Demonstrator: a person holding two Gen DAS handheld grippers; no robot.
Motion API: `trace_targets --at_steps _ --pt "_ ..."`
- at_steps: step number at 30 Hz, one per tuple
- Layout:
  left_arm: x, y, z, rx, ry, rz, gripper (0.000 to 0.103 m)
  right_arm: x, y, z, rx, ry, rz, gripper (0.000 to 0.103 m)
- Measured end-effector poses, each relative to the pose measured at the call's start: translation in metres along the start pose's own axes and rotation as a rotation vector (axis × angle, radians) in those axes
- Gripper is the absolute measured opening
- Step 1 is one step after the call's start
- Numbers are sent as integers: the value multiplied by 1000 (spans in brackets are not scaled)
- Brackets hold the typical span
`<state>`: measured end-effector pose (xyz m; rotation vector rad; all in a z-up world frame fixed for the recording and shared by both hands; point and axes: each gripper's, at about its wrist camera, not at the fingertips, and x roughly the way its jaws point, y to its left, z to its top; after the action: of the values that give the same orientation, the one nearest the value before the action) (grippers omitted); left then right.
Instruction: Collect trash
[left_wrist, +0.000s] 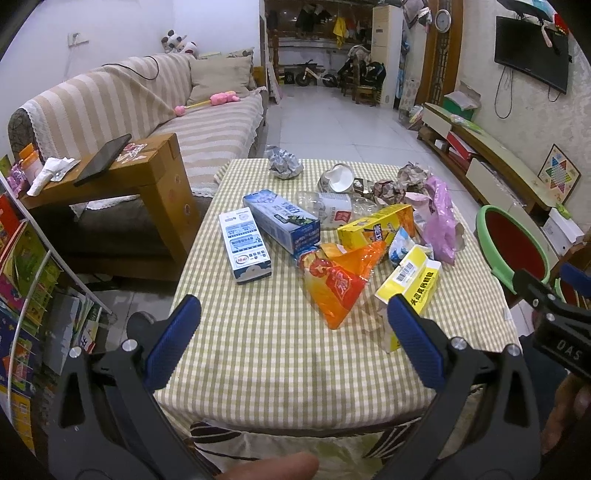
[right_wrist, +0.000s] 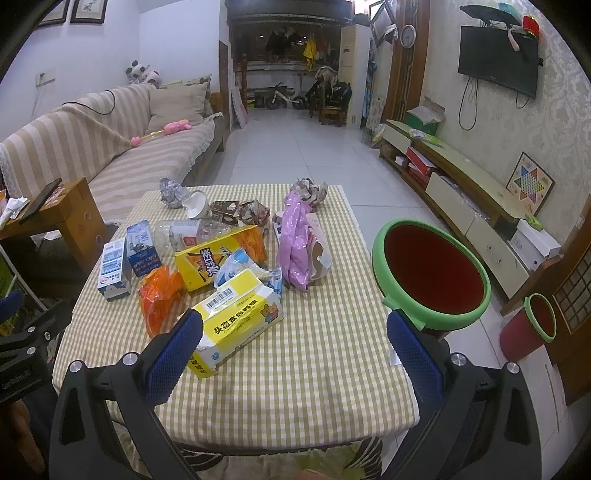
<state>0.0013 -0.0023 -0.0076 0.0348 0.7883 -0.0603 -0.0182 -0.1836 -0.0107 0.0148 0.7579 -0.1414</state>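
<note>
Both claws are held spread and empty above the near edge of the counter, which is covered by a checked cloth. In the right wrist view, the yellow carton lies just ahead of the right claw, nearest its left finger; a barcode, a bear picture and Chinese characters are seen on it, too small to read surely. In the left wrist view, the orange snack bag lies ahead of the left claw, with two blue-and-white boxes farther off. The green-rimmed bin stands just beside the counter's right edge. "DAS" is printed on the other claw's body
</note>
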Motion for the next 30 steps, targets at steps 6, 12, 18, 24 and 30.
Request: trace_targets --at_steps 6,12,18,24,30 --pt "0 1 1 -6 1 -4 100 0 0 0 0 0 3 95" --pt "0 6 2 -30 20 -3 100 0 0 1 1 0 6 95" --pt "-1 5 3 -19 18 -12 100 1 1 1 -5 6 9 95" --pt "0 6 3 -21 24 -12 100 3 0 0 -4 16 17 95" --pt "1 6 4 -11 35 -20 100 3 0 -1 -7 20 23 95"
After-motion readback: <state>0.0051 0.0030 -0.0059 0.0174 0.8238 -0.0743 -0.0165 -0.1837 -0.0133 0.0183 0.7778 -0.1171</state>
